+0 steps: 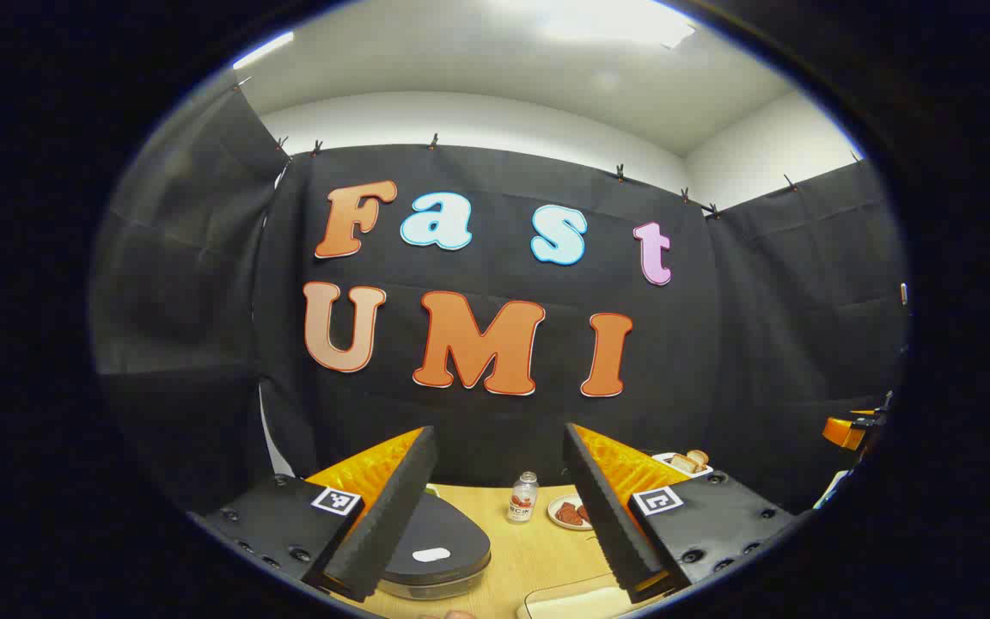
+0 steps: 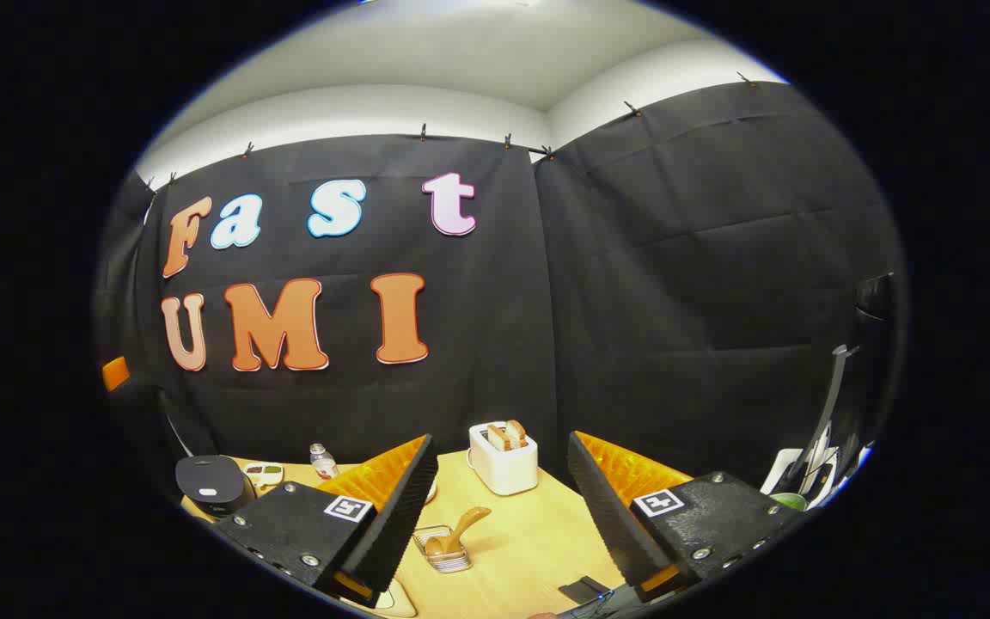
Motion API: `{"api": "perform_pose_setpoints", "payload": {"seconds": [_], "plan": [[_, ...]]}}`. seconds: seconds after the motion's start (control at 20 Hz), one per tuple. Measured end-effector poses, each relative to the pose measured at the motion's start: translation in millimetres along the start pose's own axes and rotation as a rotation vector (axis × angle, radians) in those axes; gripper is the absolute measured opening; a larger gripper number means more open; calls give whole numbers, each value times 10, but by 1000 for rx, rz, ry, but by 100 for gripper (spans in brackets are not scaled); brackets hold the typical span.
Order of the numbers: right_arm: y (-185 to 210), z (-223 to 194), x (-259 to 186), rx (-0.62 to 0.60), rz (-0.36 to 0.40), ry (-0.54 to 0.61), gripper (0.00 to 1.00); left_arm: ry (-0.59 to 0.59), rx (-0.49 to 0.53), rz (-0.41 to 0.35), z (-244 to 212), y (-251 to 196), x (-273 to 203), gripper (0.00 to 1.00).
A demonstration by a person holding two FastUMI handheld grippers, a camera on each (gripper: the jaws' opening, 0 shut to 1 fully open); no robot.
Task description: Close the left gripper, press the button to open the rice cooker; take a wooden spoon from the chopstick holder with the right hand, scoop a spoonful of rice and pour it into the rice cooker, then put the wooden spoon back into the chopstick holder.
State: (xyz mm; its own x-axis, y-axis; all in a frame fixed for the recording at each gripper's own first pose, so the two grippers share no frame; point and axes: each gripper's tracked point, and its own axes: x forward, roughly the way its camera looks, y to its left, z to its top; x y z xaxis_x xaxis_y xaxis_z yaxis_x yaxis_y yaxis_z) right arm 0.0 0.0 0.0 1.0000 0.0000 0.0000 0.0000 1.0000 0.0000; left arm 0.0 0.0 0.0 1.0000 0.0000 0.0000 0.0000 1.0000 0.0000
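Here, both jaws spread, rice cooker (image 1: 435, 546) below left gripper (image 1: 499, 516), wooden spoon (image 2: 461, 529) ahead of right gripper (image 2: 504, 524).

Layout of the booth table. In the left gripper view, the rice cooker (image 1: 436, 546) sits on the table (image 1: 538, 559) at lower left, lid down; a small bottle (image 1: 523, 498) stands behind and to its right, with a plate of food (image 1: 570, 512) just right of the bottle and the toaster (image 1: 686, 464) farther right, partly hidden. In the right gripper view, the rice cooker (image 2: 211, 486) lies at the far left of the table (image 2: 521, 550), a divided dish (image 2: 264, 474) and the bottle (image 2: 320, 462) to its right. The toaster (image 2: 504, 457), with bread in its slots, stands toward the back wall. Before it, nearer the camera, the chopstick holder (image 2: 443, 550) holds the wooden spoon (image 2: 461, 529), tilted rightward.
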Motion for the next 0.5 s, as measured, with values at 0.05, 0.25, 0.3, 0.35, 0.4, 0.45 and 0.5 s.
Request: {"api": "perform_pose_setpoints", "payload": {"seconds": [0.05, 0.25, 0.3, 0.35, 0.4, 0.45, 0.5], "plan": [[-13, -3, -1, 0, -3, 3, 94, 1, 3, 0, -12, 15, 24, 100], [-38, -36, 20, 9, -25, 17, 95, 5, 3, -12, 2, 6, 112, 100], [-39, -26, 26, 11, -30, 13, 95, 5, 10, -13, 14, 21, 117, 98], [-24, -7, 14, 11, -30, 9, 95, 4, 17, -15, 25, 19, 119, 98], [4, -4, 2, 8, -26, 3, 95, 0, 22, -16, 24, 16, 122, 98], [20, -3, 7, 2, -23, 0, 95, -5, 24, -16, 37, 11, 113, 98], [30, -26, 14, -4, -21, 6, 95, -7, 26, -19, 36, 4, 112, 99]]}}
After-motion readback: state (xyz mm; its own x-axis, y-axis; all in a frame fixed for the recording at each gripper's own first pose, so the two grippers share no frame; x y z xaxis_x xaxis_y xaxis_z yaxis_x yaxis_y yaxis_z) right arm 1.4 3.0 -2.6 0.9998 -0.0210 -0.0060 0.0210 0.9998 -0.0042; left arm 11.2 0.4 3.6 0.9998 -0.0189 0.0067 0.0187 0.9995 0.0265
